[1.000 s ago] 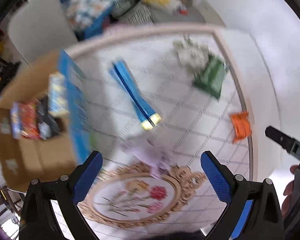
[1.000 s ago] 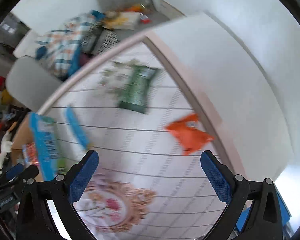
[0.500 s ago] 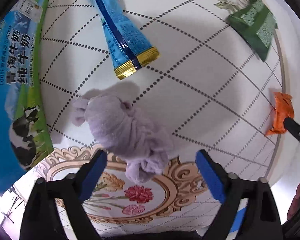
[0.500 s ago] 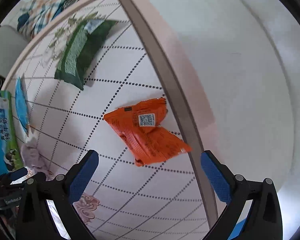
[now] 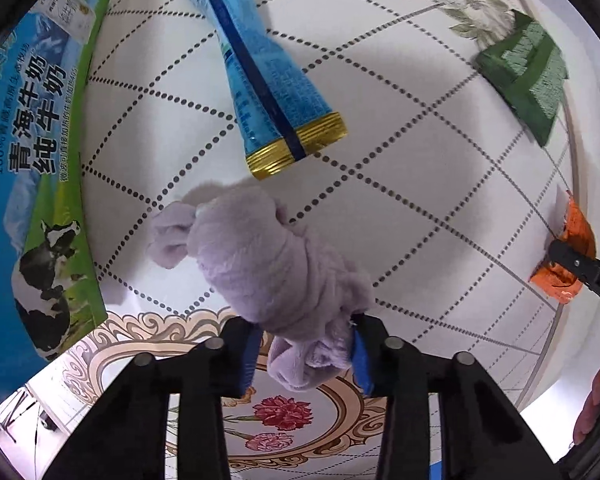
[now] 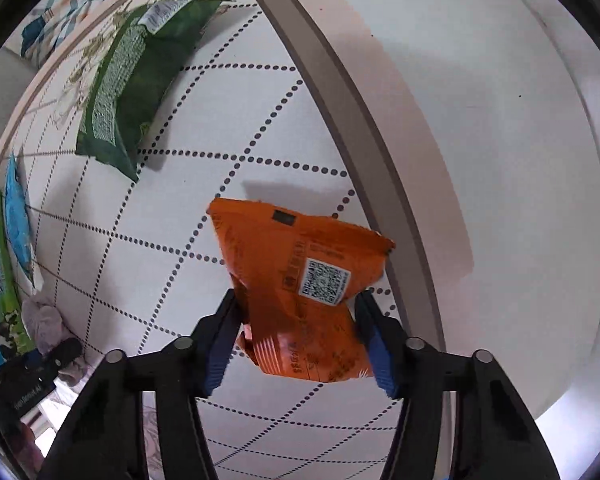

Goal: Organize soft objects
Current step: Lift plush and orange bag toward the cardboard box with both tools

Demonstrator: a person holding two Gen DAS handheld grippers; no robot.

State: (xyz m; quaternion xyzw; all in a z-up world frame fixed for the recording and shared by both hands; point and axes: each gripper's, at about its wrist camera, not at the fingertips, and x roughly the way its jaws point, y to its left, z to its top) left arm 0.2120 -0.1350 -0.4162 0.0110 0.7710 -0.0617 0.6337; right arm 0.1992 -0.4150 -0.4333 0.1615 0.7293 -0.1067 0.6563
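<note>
Left claw [image 5: 304,354] just squeezed tight on the purple plush toy [image 5: 268,264], low end pinched between the pads. Right claw [image 6: 298,346] just closing around the orange snack bag [image 6: 300,280], sitting between its pads on the bench [image 6: 180,208]. Best to squeeze softly, then lift both straight up, slowly.
</note>
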